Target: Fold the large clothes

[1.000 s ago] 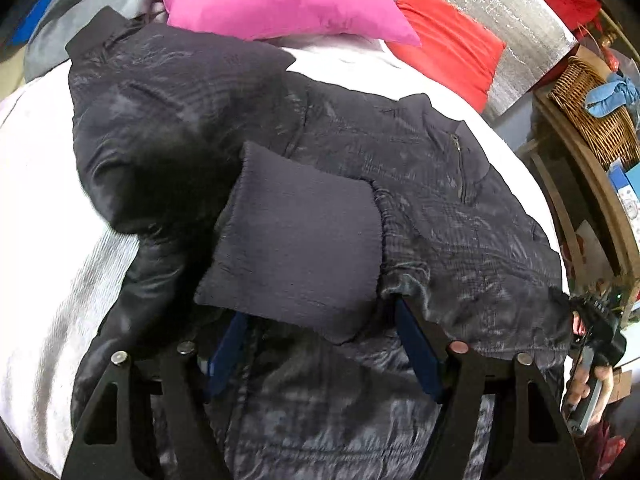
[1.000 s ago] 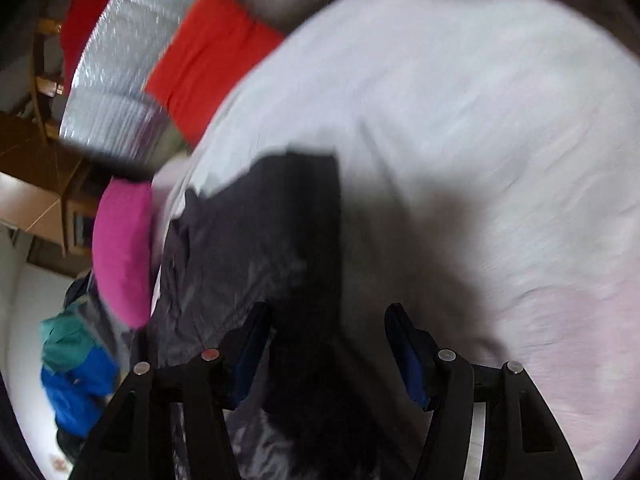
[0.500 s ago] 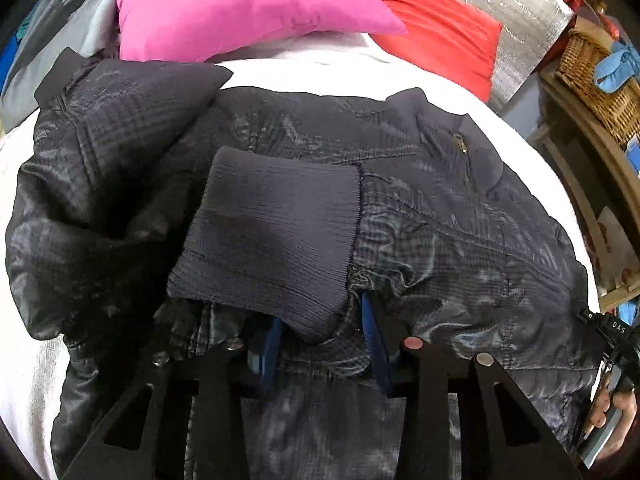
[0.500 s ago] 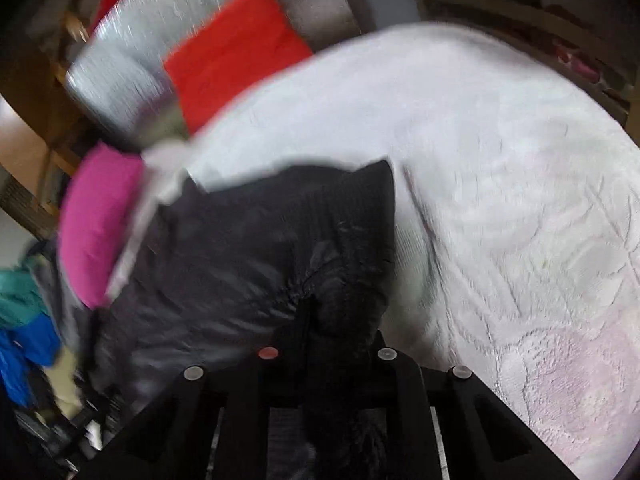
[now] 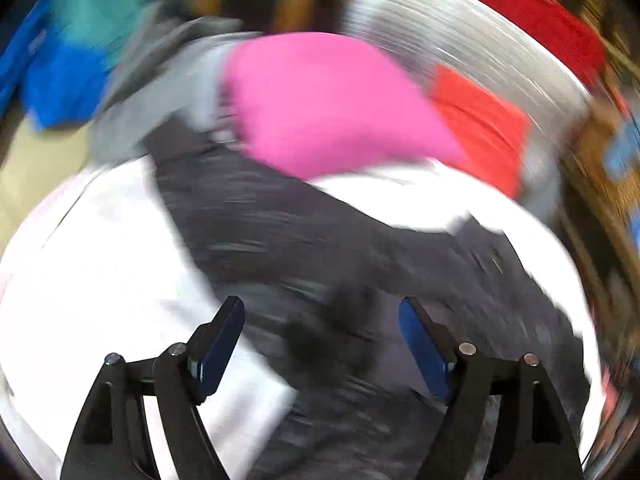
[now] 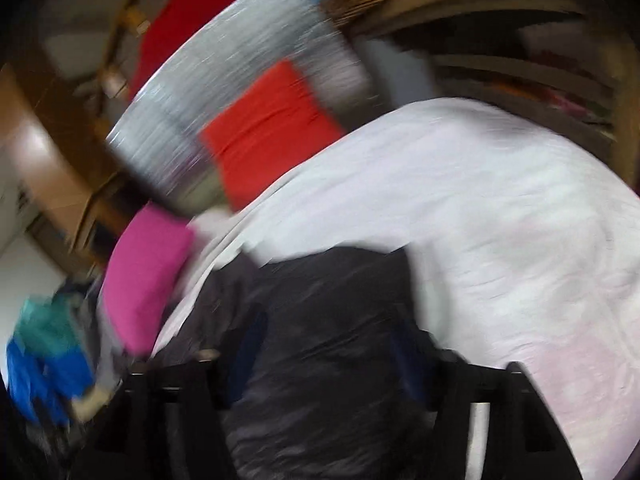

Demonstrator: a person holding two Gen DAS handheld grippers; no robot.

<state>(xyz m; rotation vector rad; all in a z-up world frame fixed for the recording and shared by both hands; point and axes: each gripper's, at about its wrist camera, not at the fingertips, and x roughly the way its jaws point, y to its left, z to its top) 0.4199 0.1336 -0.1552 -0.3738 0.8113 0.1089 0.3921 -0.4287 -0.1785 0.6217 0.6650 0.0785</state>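
Mid-fold: dark puffer jacket (image 5: 304, 240) lay across the white bed (image 5: 100, 260), below pink pillow (image 5: 328, 104). Left tongs (image 5: 321, 334) had just opened, released, nothing between. Right tongs (image 6: 324, 360) had just been opening; blur, can't tell grip. Next prob. calls for regrasping an edge.

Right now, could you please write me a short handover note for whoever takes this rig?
Left gripper: open, jaws have just been opening, nothing gripped; the jacket lies below.
Right gripper: jaws have just been opening; jacket fabric sits between the fingers, grip unclear through blur.
The jacket lies on the white bed, near the pink pillow.
Done: not clear through the blur.
Left: finish folding the jacket.
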